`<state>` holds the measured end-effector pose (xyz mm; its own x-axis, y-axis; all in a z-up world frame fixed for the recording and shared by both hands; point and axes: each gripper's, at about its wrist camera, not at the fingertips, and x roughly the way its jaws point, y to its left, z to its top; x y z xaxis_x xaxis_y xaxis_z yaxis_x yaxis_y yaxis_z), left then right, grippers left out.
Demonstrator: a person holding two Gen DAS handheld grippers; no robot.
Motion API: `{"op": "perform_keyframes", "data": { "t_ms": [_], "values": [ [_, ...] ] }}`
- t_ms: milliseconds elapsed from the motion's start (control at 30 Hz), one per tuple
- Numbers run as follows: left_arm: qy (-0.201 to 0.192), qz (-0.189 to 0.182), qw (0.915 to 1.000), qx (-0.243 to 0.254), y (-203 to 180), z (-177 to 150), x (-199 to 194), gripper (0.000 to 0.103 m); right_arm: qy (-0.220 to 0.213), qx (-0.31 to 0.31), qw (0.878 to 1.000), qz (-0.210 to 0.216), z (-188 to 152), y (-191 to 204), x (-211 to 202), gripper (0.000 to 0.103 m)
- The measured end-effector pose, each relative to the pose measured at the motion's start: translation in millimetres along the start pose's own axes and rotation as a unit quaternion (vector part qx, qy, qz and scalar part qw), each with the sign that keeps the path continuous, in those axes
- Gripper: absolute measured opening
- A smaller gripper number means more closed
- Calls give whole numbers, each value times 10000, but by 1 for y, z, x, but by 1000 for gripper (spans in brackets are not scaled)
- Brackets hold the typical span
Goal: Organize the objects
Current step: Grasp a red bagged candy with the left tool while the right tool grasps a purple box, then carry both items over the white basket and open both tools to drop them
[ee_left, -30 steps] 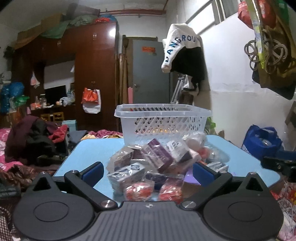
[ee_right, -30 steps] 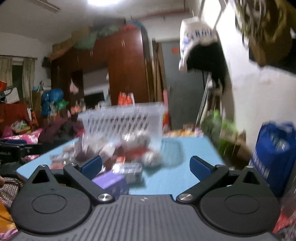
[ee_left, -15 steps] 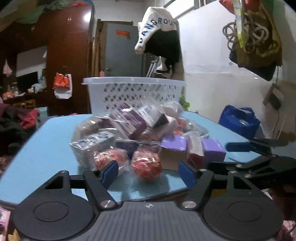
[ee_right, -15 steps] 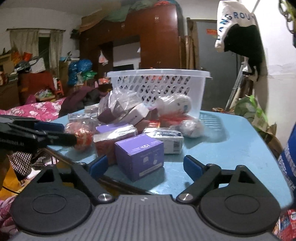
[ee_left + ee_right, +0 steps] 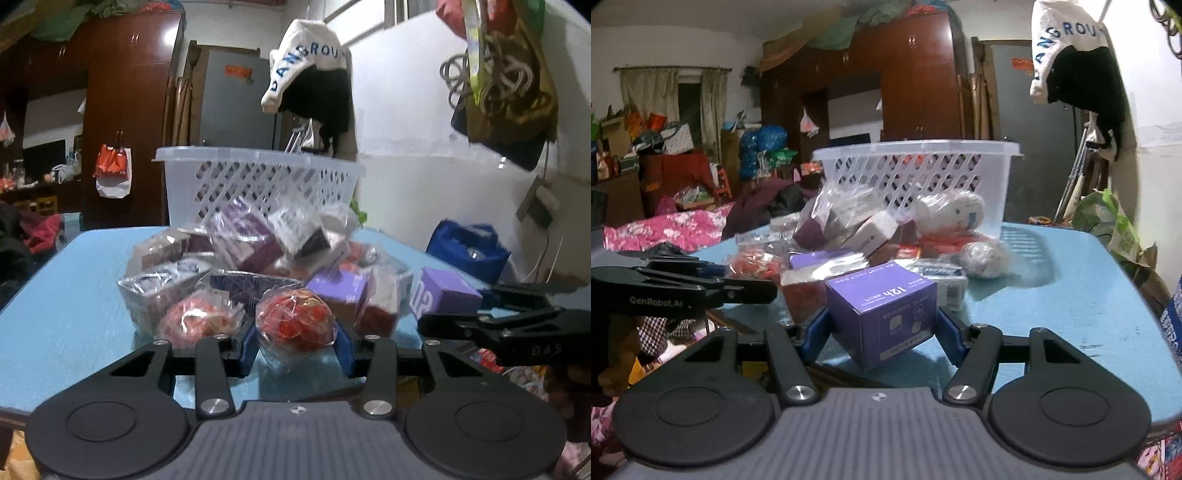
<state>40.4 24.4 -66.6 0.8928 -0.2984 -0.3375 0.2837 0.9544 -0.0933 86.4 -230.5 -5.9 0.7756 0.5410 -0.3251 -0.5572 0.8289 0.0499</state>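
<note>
A red wrapped ball (image 5: pixel 295 321) lies at the near edge of a pile of wrapped packets (image 5: pixel 240 254) on the blue table (image 5: pixel 66 295). My left gripper (image 5: pixel 295 347) is closing on it, and its blue pads touch the wrapper on both sides. In the right wrist view a purple box (image 5: pixel 882 310) stands at the table's front. My right gripper (image 5: pixel 882 328) is closing too, its pads against the box's two sides. A white slotted basket (image 5: pixel 258 162) stands behind the pile.
The basket (image 5: pixel 916 147) looks empty through its slots. A second red wrapped ball (image 5: pixel 199 321) lies just left of the held one. The other gripper's black arm (image 5: pixel 701 288) reaches in from the left. The table's right side (image 5: pixel 1071 295) is bare.
Both grippers sank toward the table's front edge and narrowed their jaws from wide open. The left closed around the red ball, the right around the purple box.
</note>
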Motion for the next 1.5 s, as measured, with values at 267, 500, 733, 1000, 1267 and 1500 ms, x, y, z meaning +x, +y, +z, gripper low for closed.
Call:
{"op": "perform_keyframes", "data": {
  "t_ms": [267, 500, 733, 1000, 1267, 1500],
  "values": [
    [-482, -16, 9988, -95, 8, 35, -9, 47, -293, 172, 9993, -137, 35, -19, -10, 65],
    [-401, -220, 9985, -304, 38, 105, 39, 47, -441, 259, 9987, -16, 138, -48, 49, 65],
    [-373, 83, 9988, -310, 55, 196, 95, 47, 76, -91, 9997, -220, 211, -61, 137, 65],
    [252, 428, 9979, -407, 70, 203, 148, 92, 589, -400, 9951, -687, 208, -64, 184, 92],
    [-652, 438, 9969, -103, 63, 117, 24, 103, -142, -234, 9996, -60, 124, -42, 66, 103],
    [-565, 482, 9965, -392, 52, 31, -24, 100, -188, 134, 9987, 448, 23, -2, 29, 103]
  ]
}}
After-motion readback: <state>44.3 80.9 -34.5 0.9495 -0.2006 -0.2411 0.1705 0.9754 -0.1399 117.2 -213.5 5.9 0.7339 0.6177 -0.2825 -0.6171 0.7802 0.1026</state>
